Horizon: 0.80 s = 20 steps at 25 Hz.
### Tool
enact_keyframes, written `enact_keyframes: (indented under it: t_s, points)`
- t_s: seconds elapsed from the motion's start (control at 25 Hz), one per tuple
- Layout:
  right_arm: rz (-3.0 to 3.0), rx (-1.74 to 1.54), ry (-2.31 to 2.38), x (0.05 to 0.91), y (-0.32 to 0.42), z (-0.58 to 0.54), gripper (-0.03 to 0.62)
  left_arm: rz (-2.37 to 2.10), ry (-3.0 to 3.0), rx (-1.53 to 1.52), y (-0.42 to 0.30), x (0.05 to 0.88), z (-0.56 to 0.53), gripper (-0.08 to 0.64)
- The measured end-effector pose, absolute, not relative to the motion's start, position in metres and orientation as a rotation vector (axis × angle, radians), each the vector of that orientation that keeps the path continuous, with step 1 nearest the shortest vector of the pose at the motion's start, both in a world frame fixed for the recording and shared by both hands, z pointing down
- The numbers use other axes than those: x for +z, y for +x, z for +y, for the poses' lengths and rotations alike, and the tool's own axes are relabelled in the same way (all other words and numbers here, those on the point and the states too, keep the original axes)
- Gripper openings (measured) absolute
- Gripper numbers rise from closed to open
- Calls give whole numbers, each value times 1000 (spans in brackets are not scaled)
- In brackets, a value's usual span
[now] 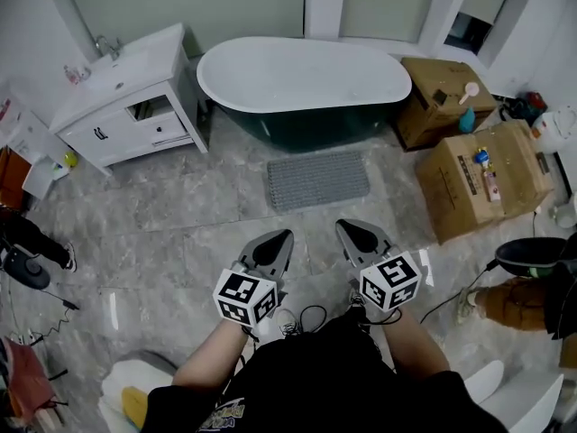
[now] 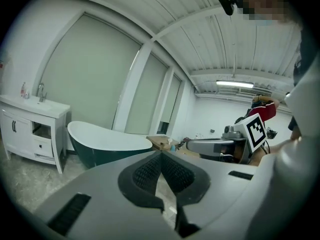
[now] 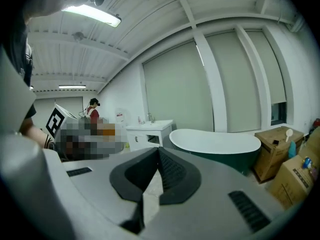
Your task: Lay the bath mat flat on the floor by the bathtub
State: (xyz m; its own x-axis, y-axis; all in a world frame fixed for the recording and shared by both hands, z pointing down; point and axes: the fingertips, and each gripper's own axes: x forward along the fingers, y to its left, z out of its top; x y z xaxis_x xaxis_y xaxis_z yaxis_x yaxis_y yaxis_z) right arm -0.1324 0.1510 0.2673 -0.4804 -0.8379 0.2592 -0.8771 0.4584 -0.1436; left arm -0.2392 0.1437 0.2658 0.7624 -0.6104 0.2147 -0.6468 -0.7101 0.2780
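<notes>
A grey bath mat [image 1: 317,179] lies flat on the marble floor just in front of the dark green bathtub [image 1: 302,87]. My left gripper [image 1: 278,238] is held low near my body, well short of the mat, its jaws tips together with nothing between them. My right gripper [image 1: 352,231] is beside it, also shut and empty. In the left gripper view the left gripper [image 2: 161,155] points past the tub [image 2: 107,145]. In the right gripper view the right gripper [image 3: 159,153] points toward the bathtub [image 3: 216,144]; the mat is hidden behind the jaws.
A white vanity with a sink [image 1: 126,97] stands left of the tub. Cardboard boxes [image 1: 478,174] with bottles on top stand at the right. A cable [image 1: 455,296] runs over the floor at the right, and another person [image 1: 518,300] stands there.
</notes>
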Motion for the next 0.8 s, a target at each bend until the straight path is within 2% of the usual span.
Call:
enact_keyframes:
  t_s: [0.24,0.8]
  points:
    - [-2501,386,1572,266,-153,177,17,-914,2635,128,-262,264,159,15]
    - [-2481,392,1627,266,-159,197,17,-863,2663,129,-264,261,181,15]
